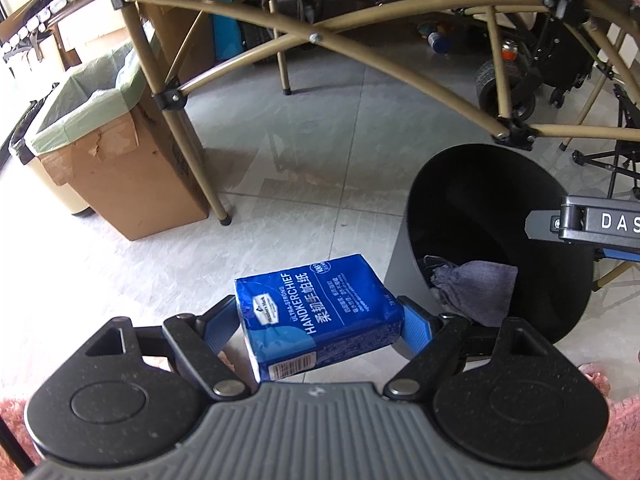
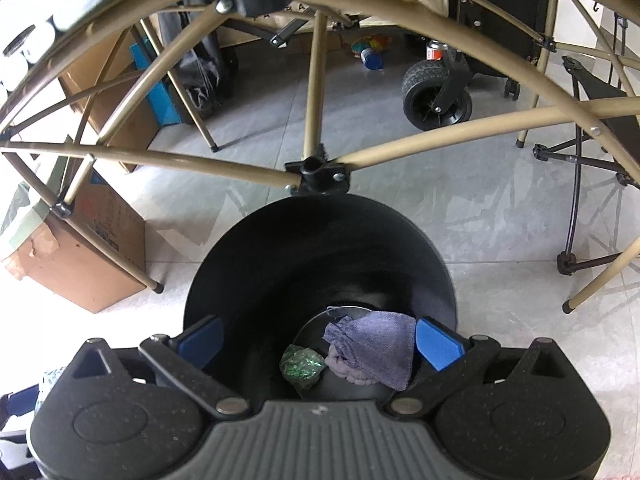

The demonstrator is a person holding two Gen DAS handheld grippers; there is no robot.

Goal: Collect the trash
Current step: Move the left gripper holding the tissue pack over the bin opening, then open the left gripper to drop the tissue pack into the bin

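Note:
A blue handkerchief tissue pack hangs above the tiled floor, my left gripper shut on its two short ends. To its right stands a round black bin, with a grey cloth inside. In the right wrist view my right gripper stands wide open above the mouth of the same bin, nothing between its fingers. Down in the bin lie the grey cloth pouch and a crumpled green wrapper. Part of the right gripper shows at the right edge of the left wrist view.
A folding table's tan metal frame arches overhead; one leg stands on the floor at left. A cardboard box with a green liner sits at the left. A wheeled cart and a folding chair stand behind the bin. Pink rug lies near.

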